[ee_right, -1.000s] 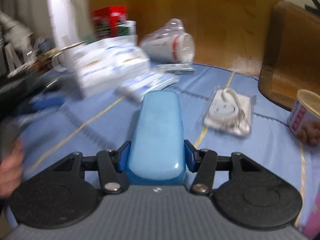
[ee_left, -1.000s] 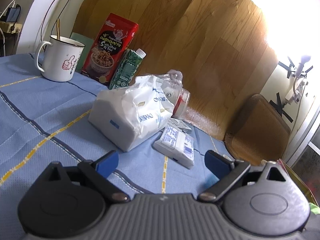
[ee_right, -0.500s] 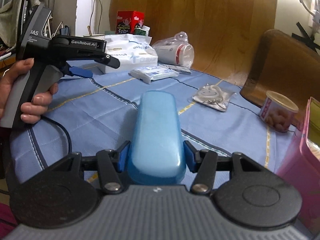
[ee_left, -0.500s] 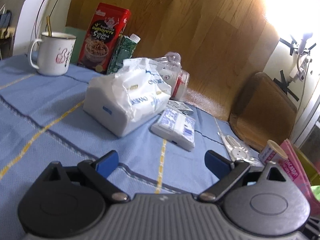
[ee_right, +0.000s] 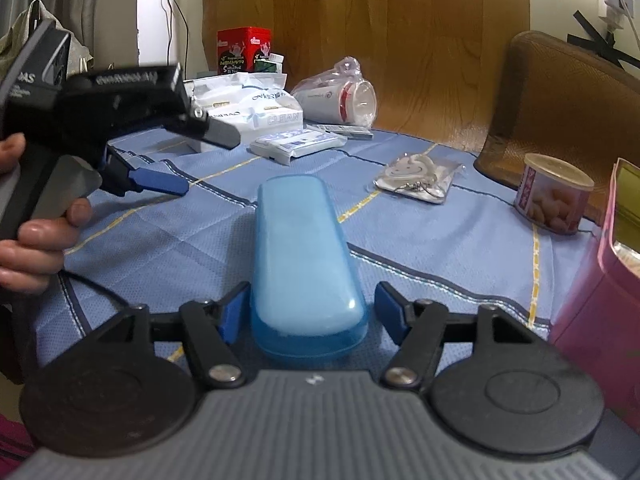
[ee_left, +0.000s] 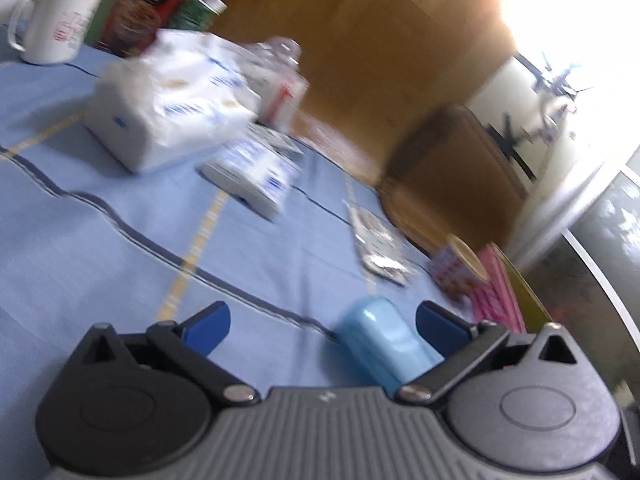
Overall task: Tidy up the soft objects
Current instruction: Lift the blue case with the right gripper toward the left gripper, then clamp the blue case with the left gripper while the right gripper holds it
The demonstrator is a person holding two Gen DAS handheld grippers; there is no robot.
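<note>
A light blue soft case point(ee_right: 306, 264) lies lengthwise on the blue tablecloth point(ee_right: 440, 248), between the fingers of my right gripper point(ee_right: 310, 312). Those jaws are opening, and a small gap shows on each side of the case. My left gripper point(ee_left: 324, 320) is wide open and still opening. In its blurred view the blue case point(ee_left: 384, 344) sits low, close to the right fingertip. Seen from the right wrist, the left gripper point(ee_right: 188, 156) hovers at the left in a person's hand point(ee_right: 36, 240). A big white tissue pack point(ee_right: 248, 108) and a small one point(ee_right: 296, 144) lie farther back.
A bagged cup point(ee_right: 340, 96), a red box point(ee_right: 244, 50) and a white mug point(ee_left: 56, 24) stand at the back. A bagged smiley keychain point(ee_right: 416, 176), a snack can point(ee_right: 552, 196) and a pink box point(ee_right: 600, 288) are on the right. A brown chair back point(ee_right: 560, 100) rises beyond the table.
My right jaws have parted from the blue case, which stays on the cloth. The left gripper has swung to the right and opened wider, so the case now shows in its view.
</note>
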